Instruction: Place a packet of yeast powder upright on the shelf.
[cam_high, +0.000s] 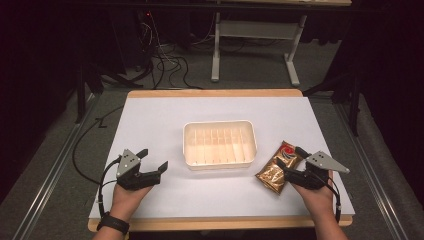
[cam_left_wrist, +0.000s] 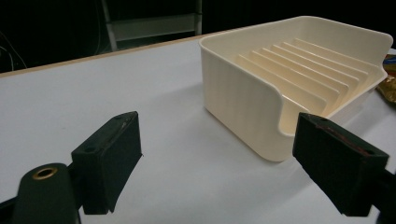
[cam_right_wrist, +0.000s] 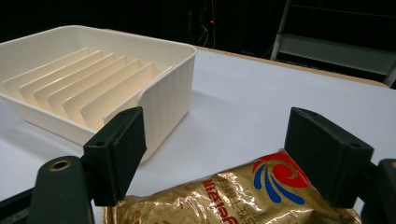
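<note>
Gold foil packet (cam_right_wrist: 243, 198) lies closest to the lens in the right gripper view, flat on the white table (cam_right_wrist: 243, 93), between and just below the two black jaws. Its printing: a red and blue swirl logo, and a line of red lettering that reads upside down from this side and is too cut off to make out. Right gripper (cam_right_wrist: 212, 154) has its jaws spread wide, one to each side of the packet; the pads do not press on it, so nothing is gripped.

High view: packet (cam_high: 278, 166) sits at the right of the table (cam_high: 160, 115), tilted, just off the front right corner of the cream tray (cam_high: 220, 125). Right gripper (cam_high: 291, 161) is over the packet's near end.

Cream tray has raised ribs across its floor and stands near the table's middle; no label visible on it.

Left gripper (cam_high: 152, 158) rests at the table's left, well apart from the packet, pointing toward the tray. Left gripper view: jaws wide apart (cam_left_wrist: 215, 163), bare table between them, tray (cam_left_wrist: 243, 107) just ahead, holding nothing.
</note>
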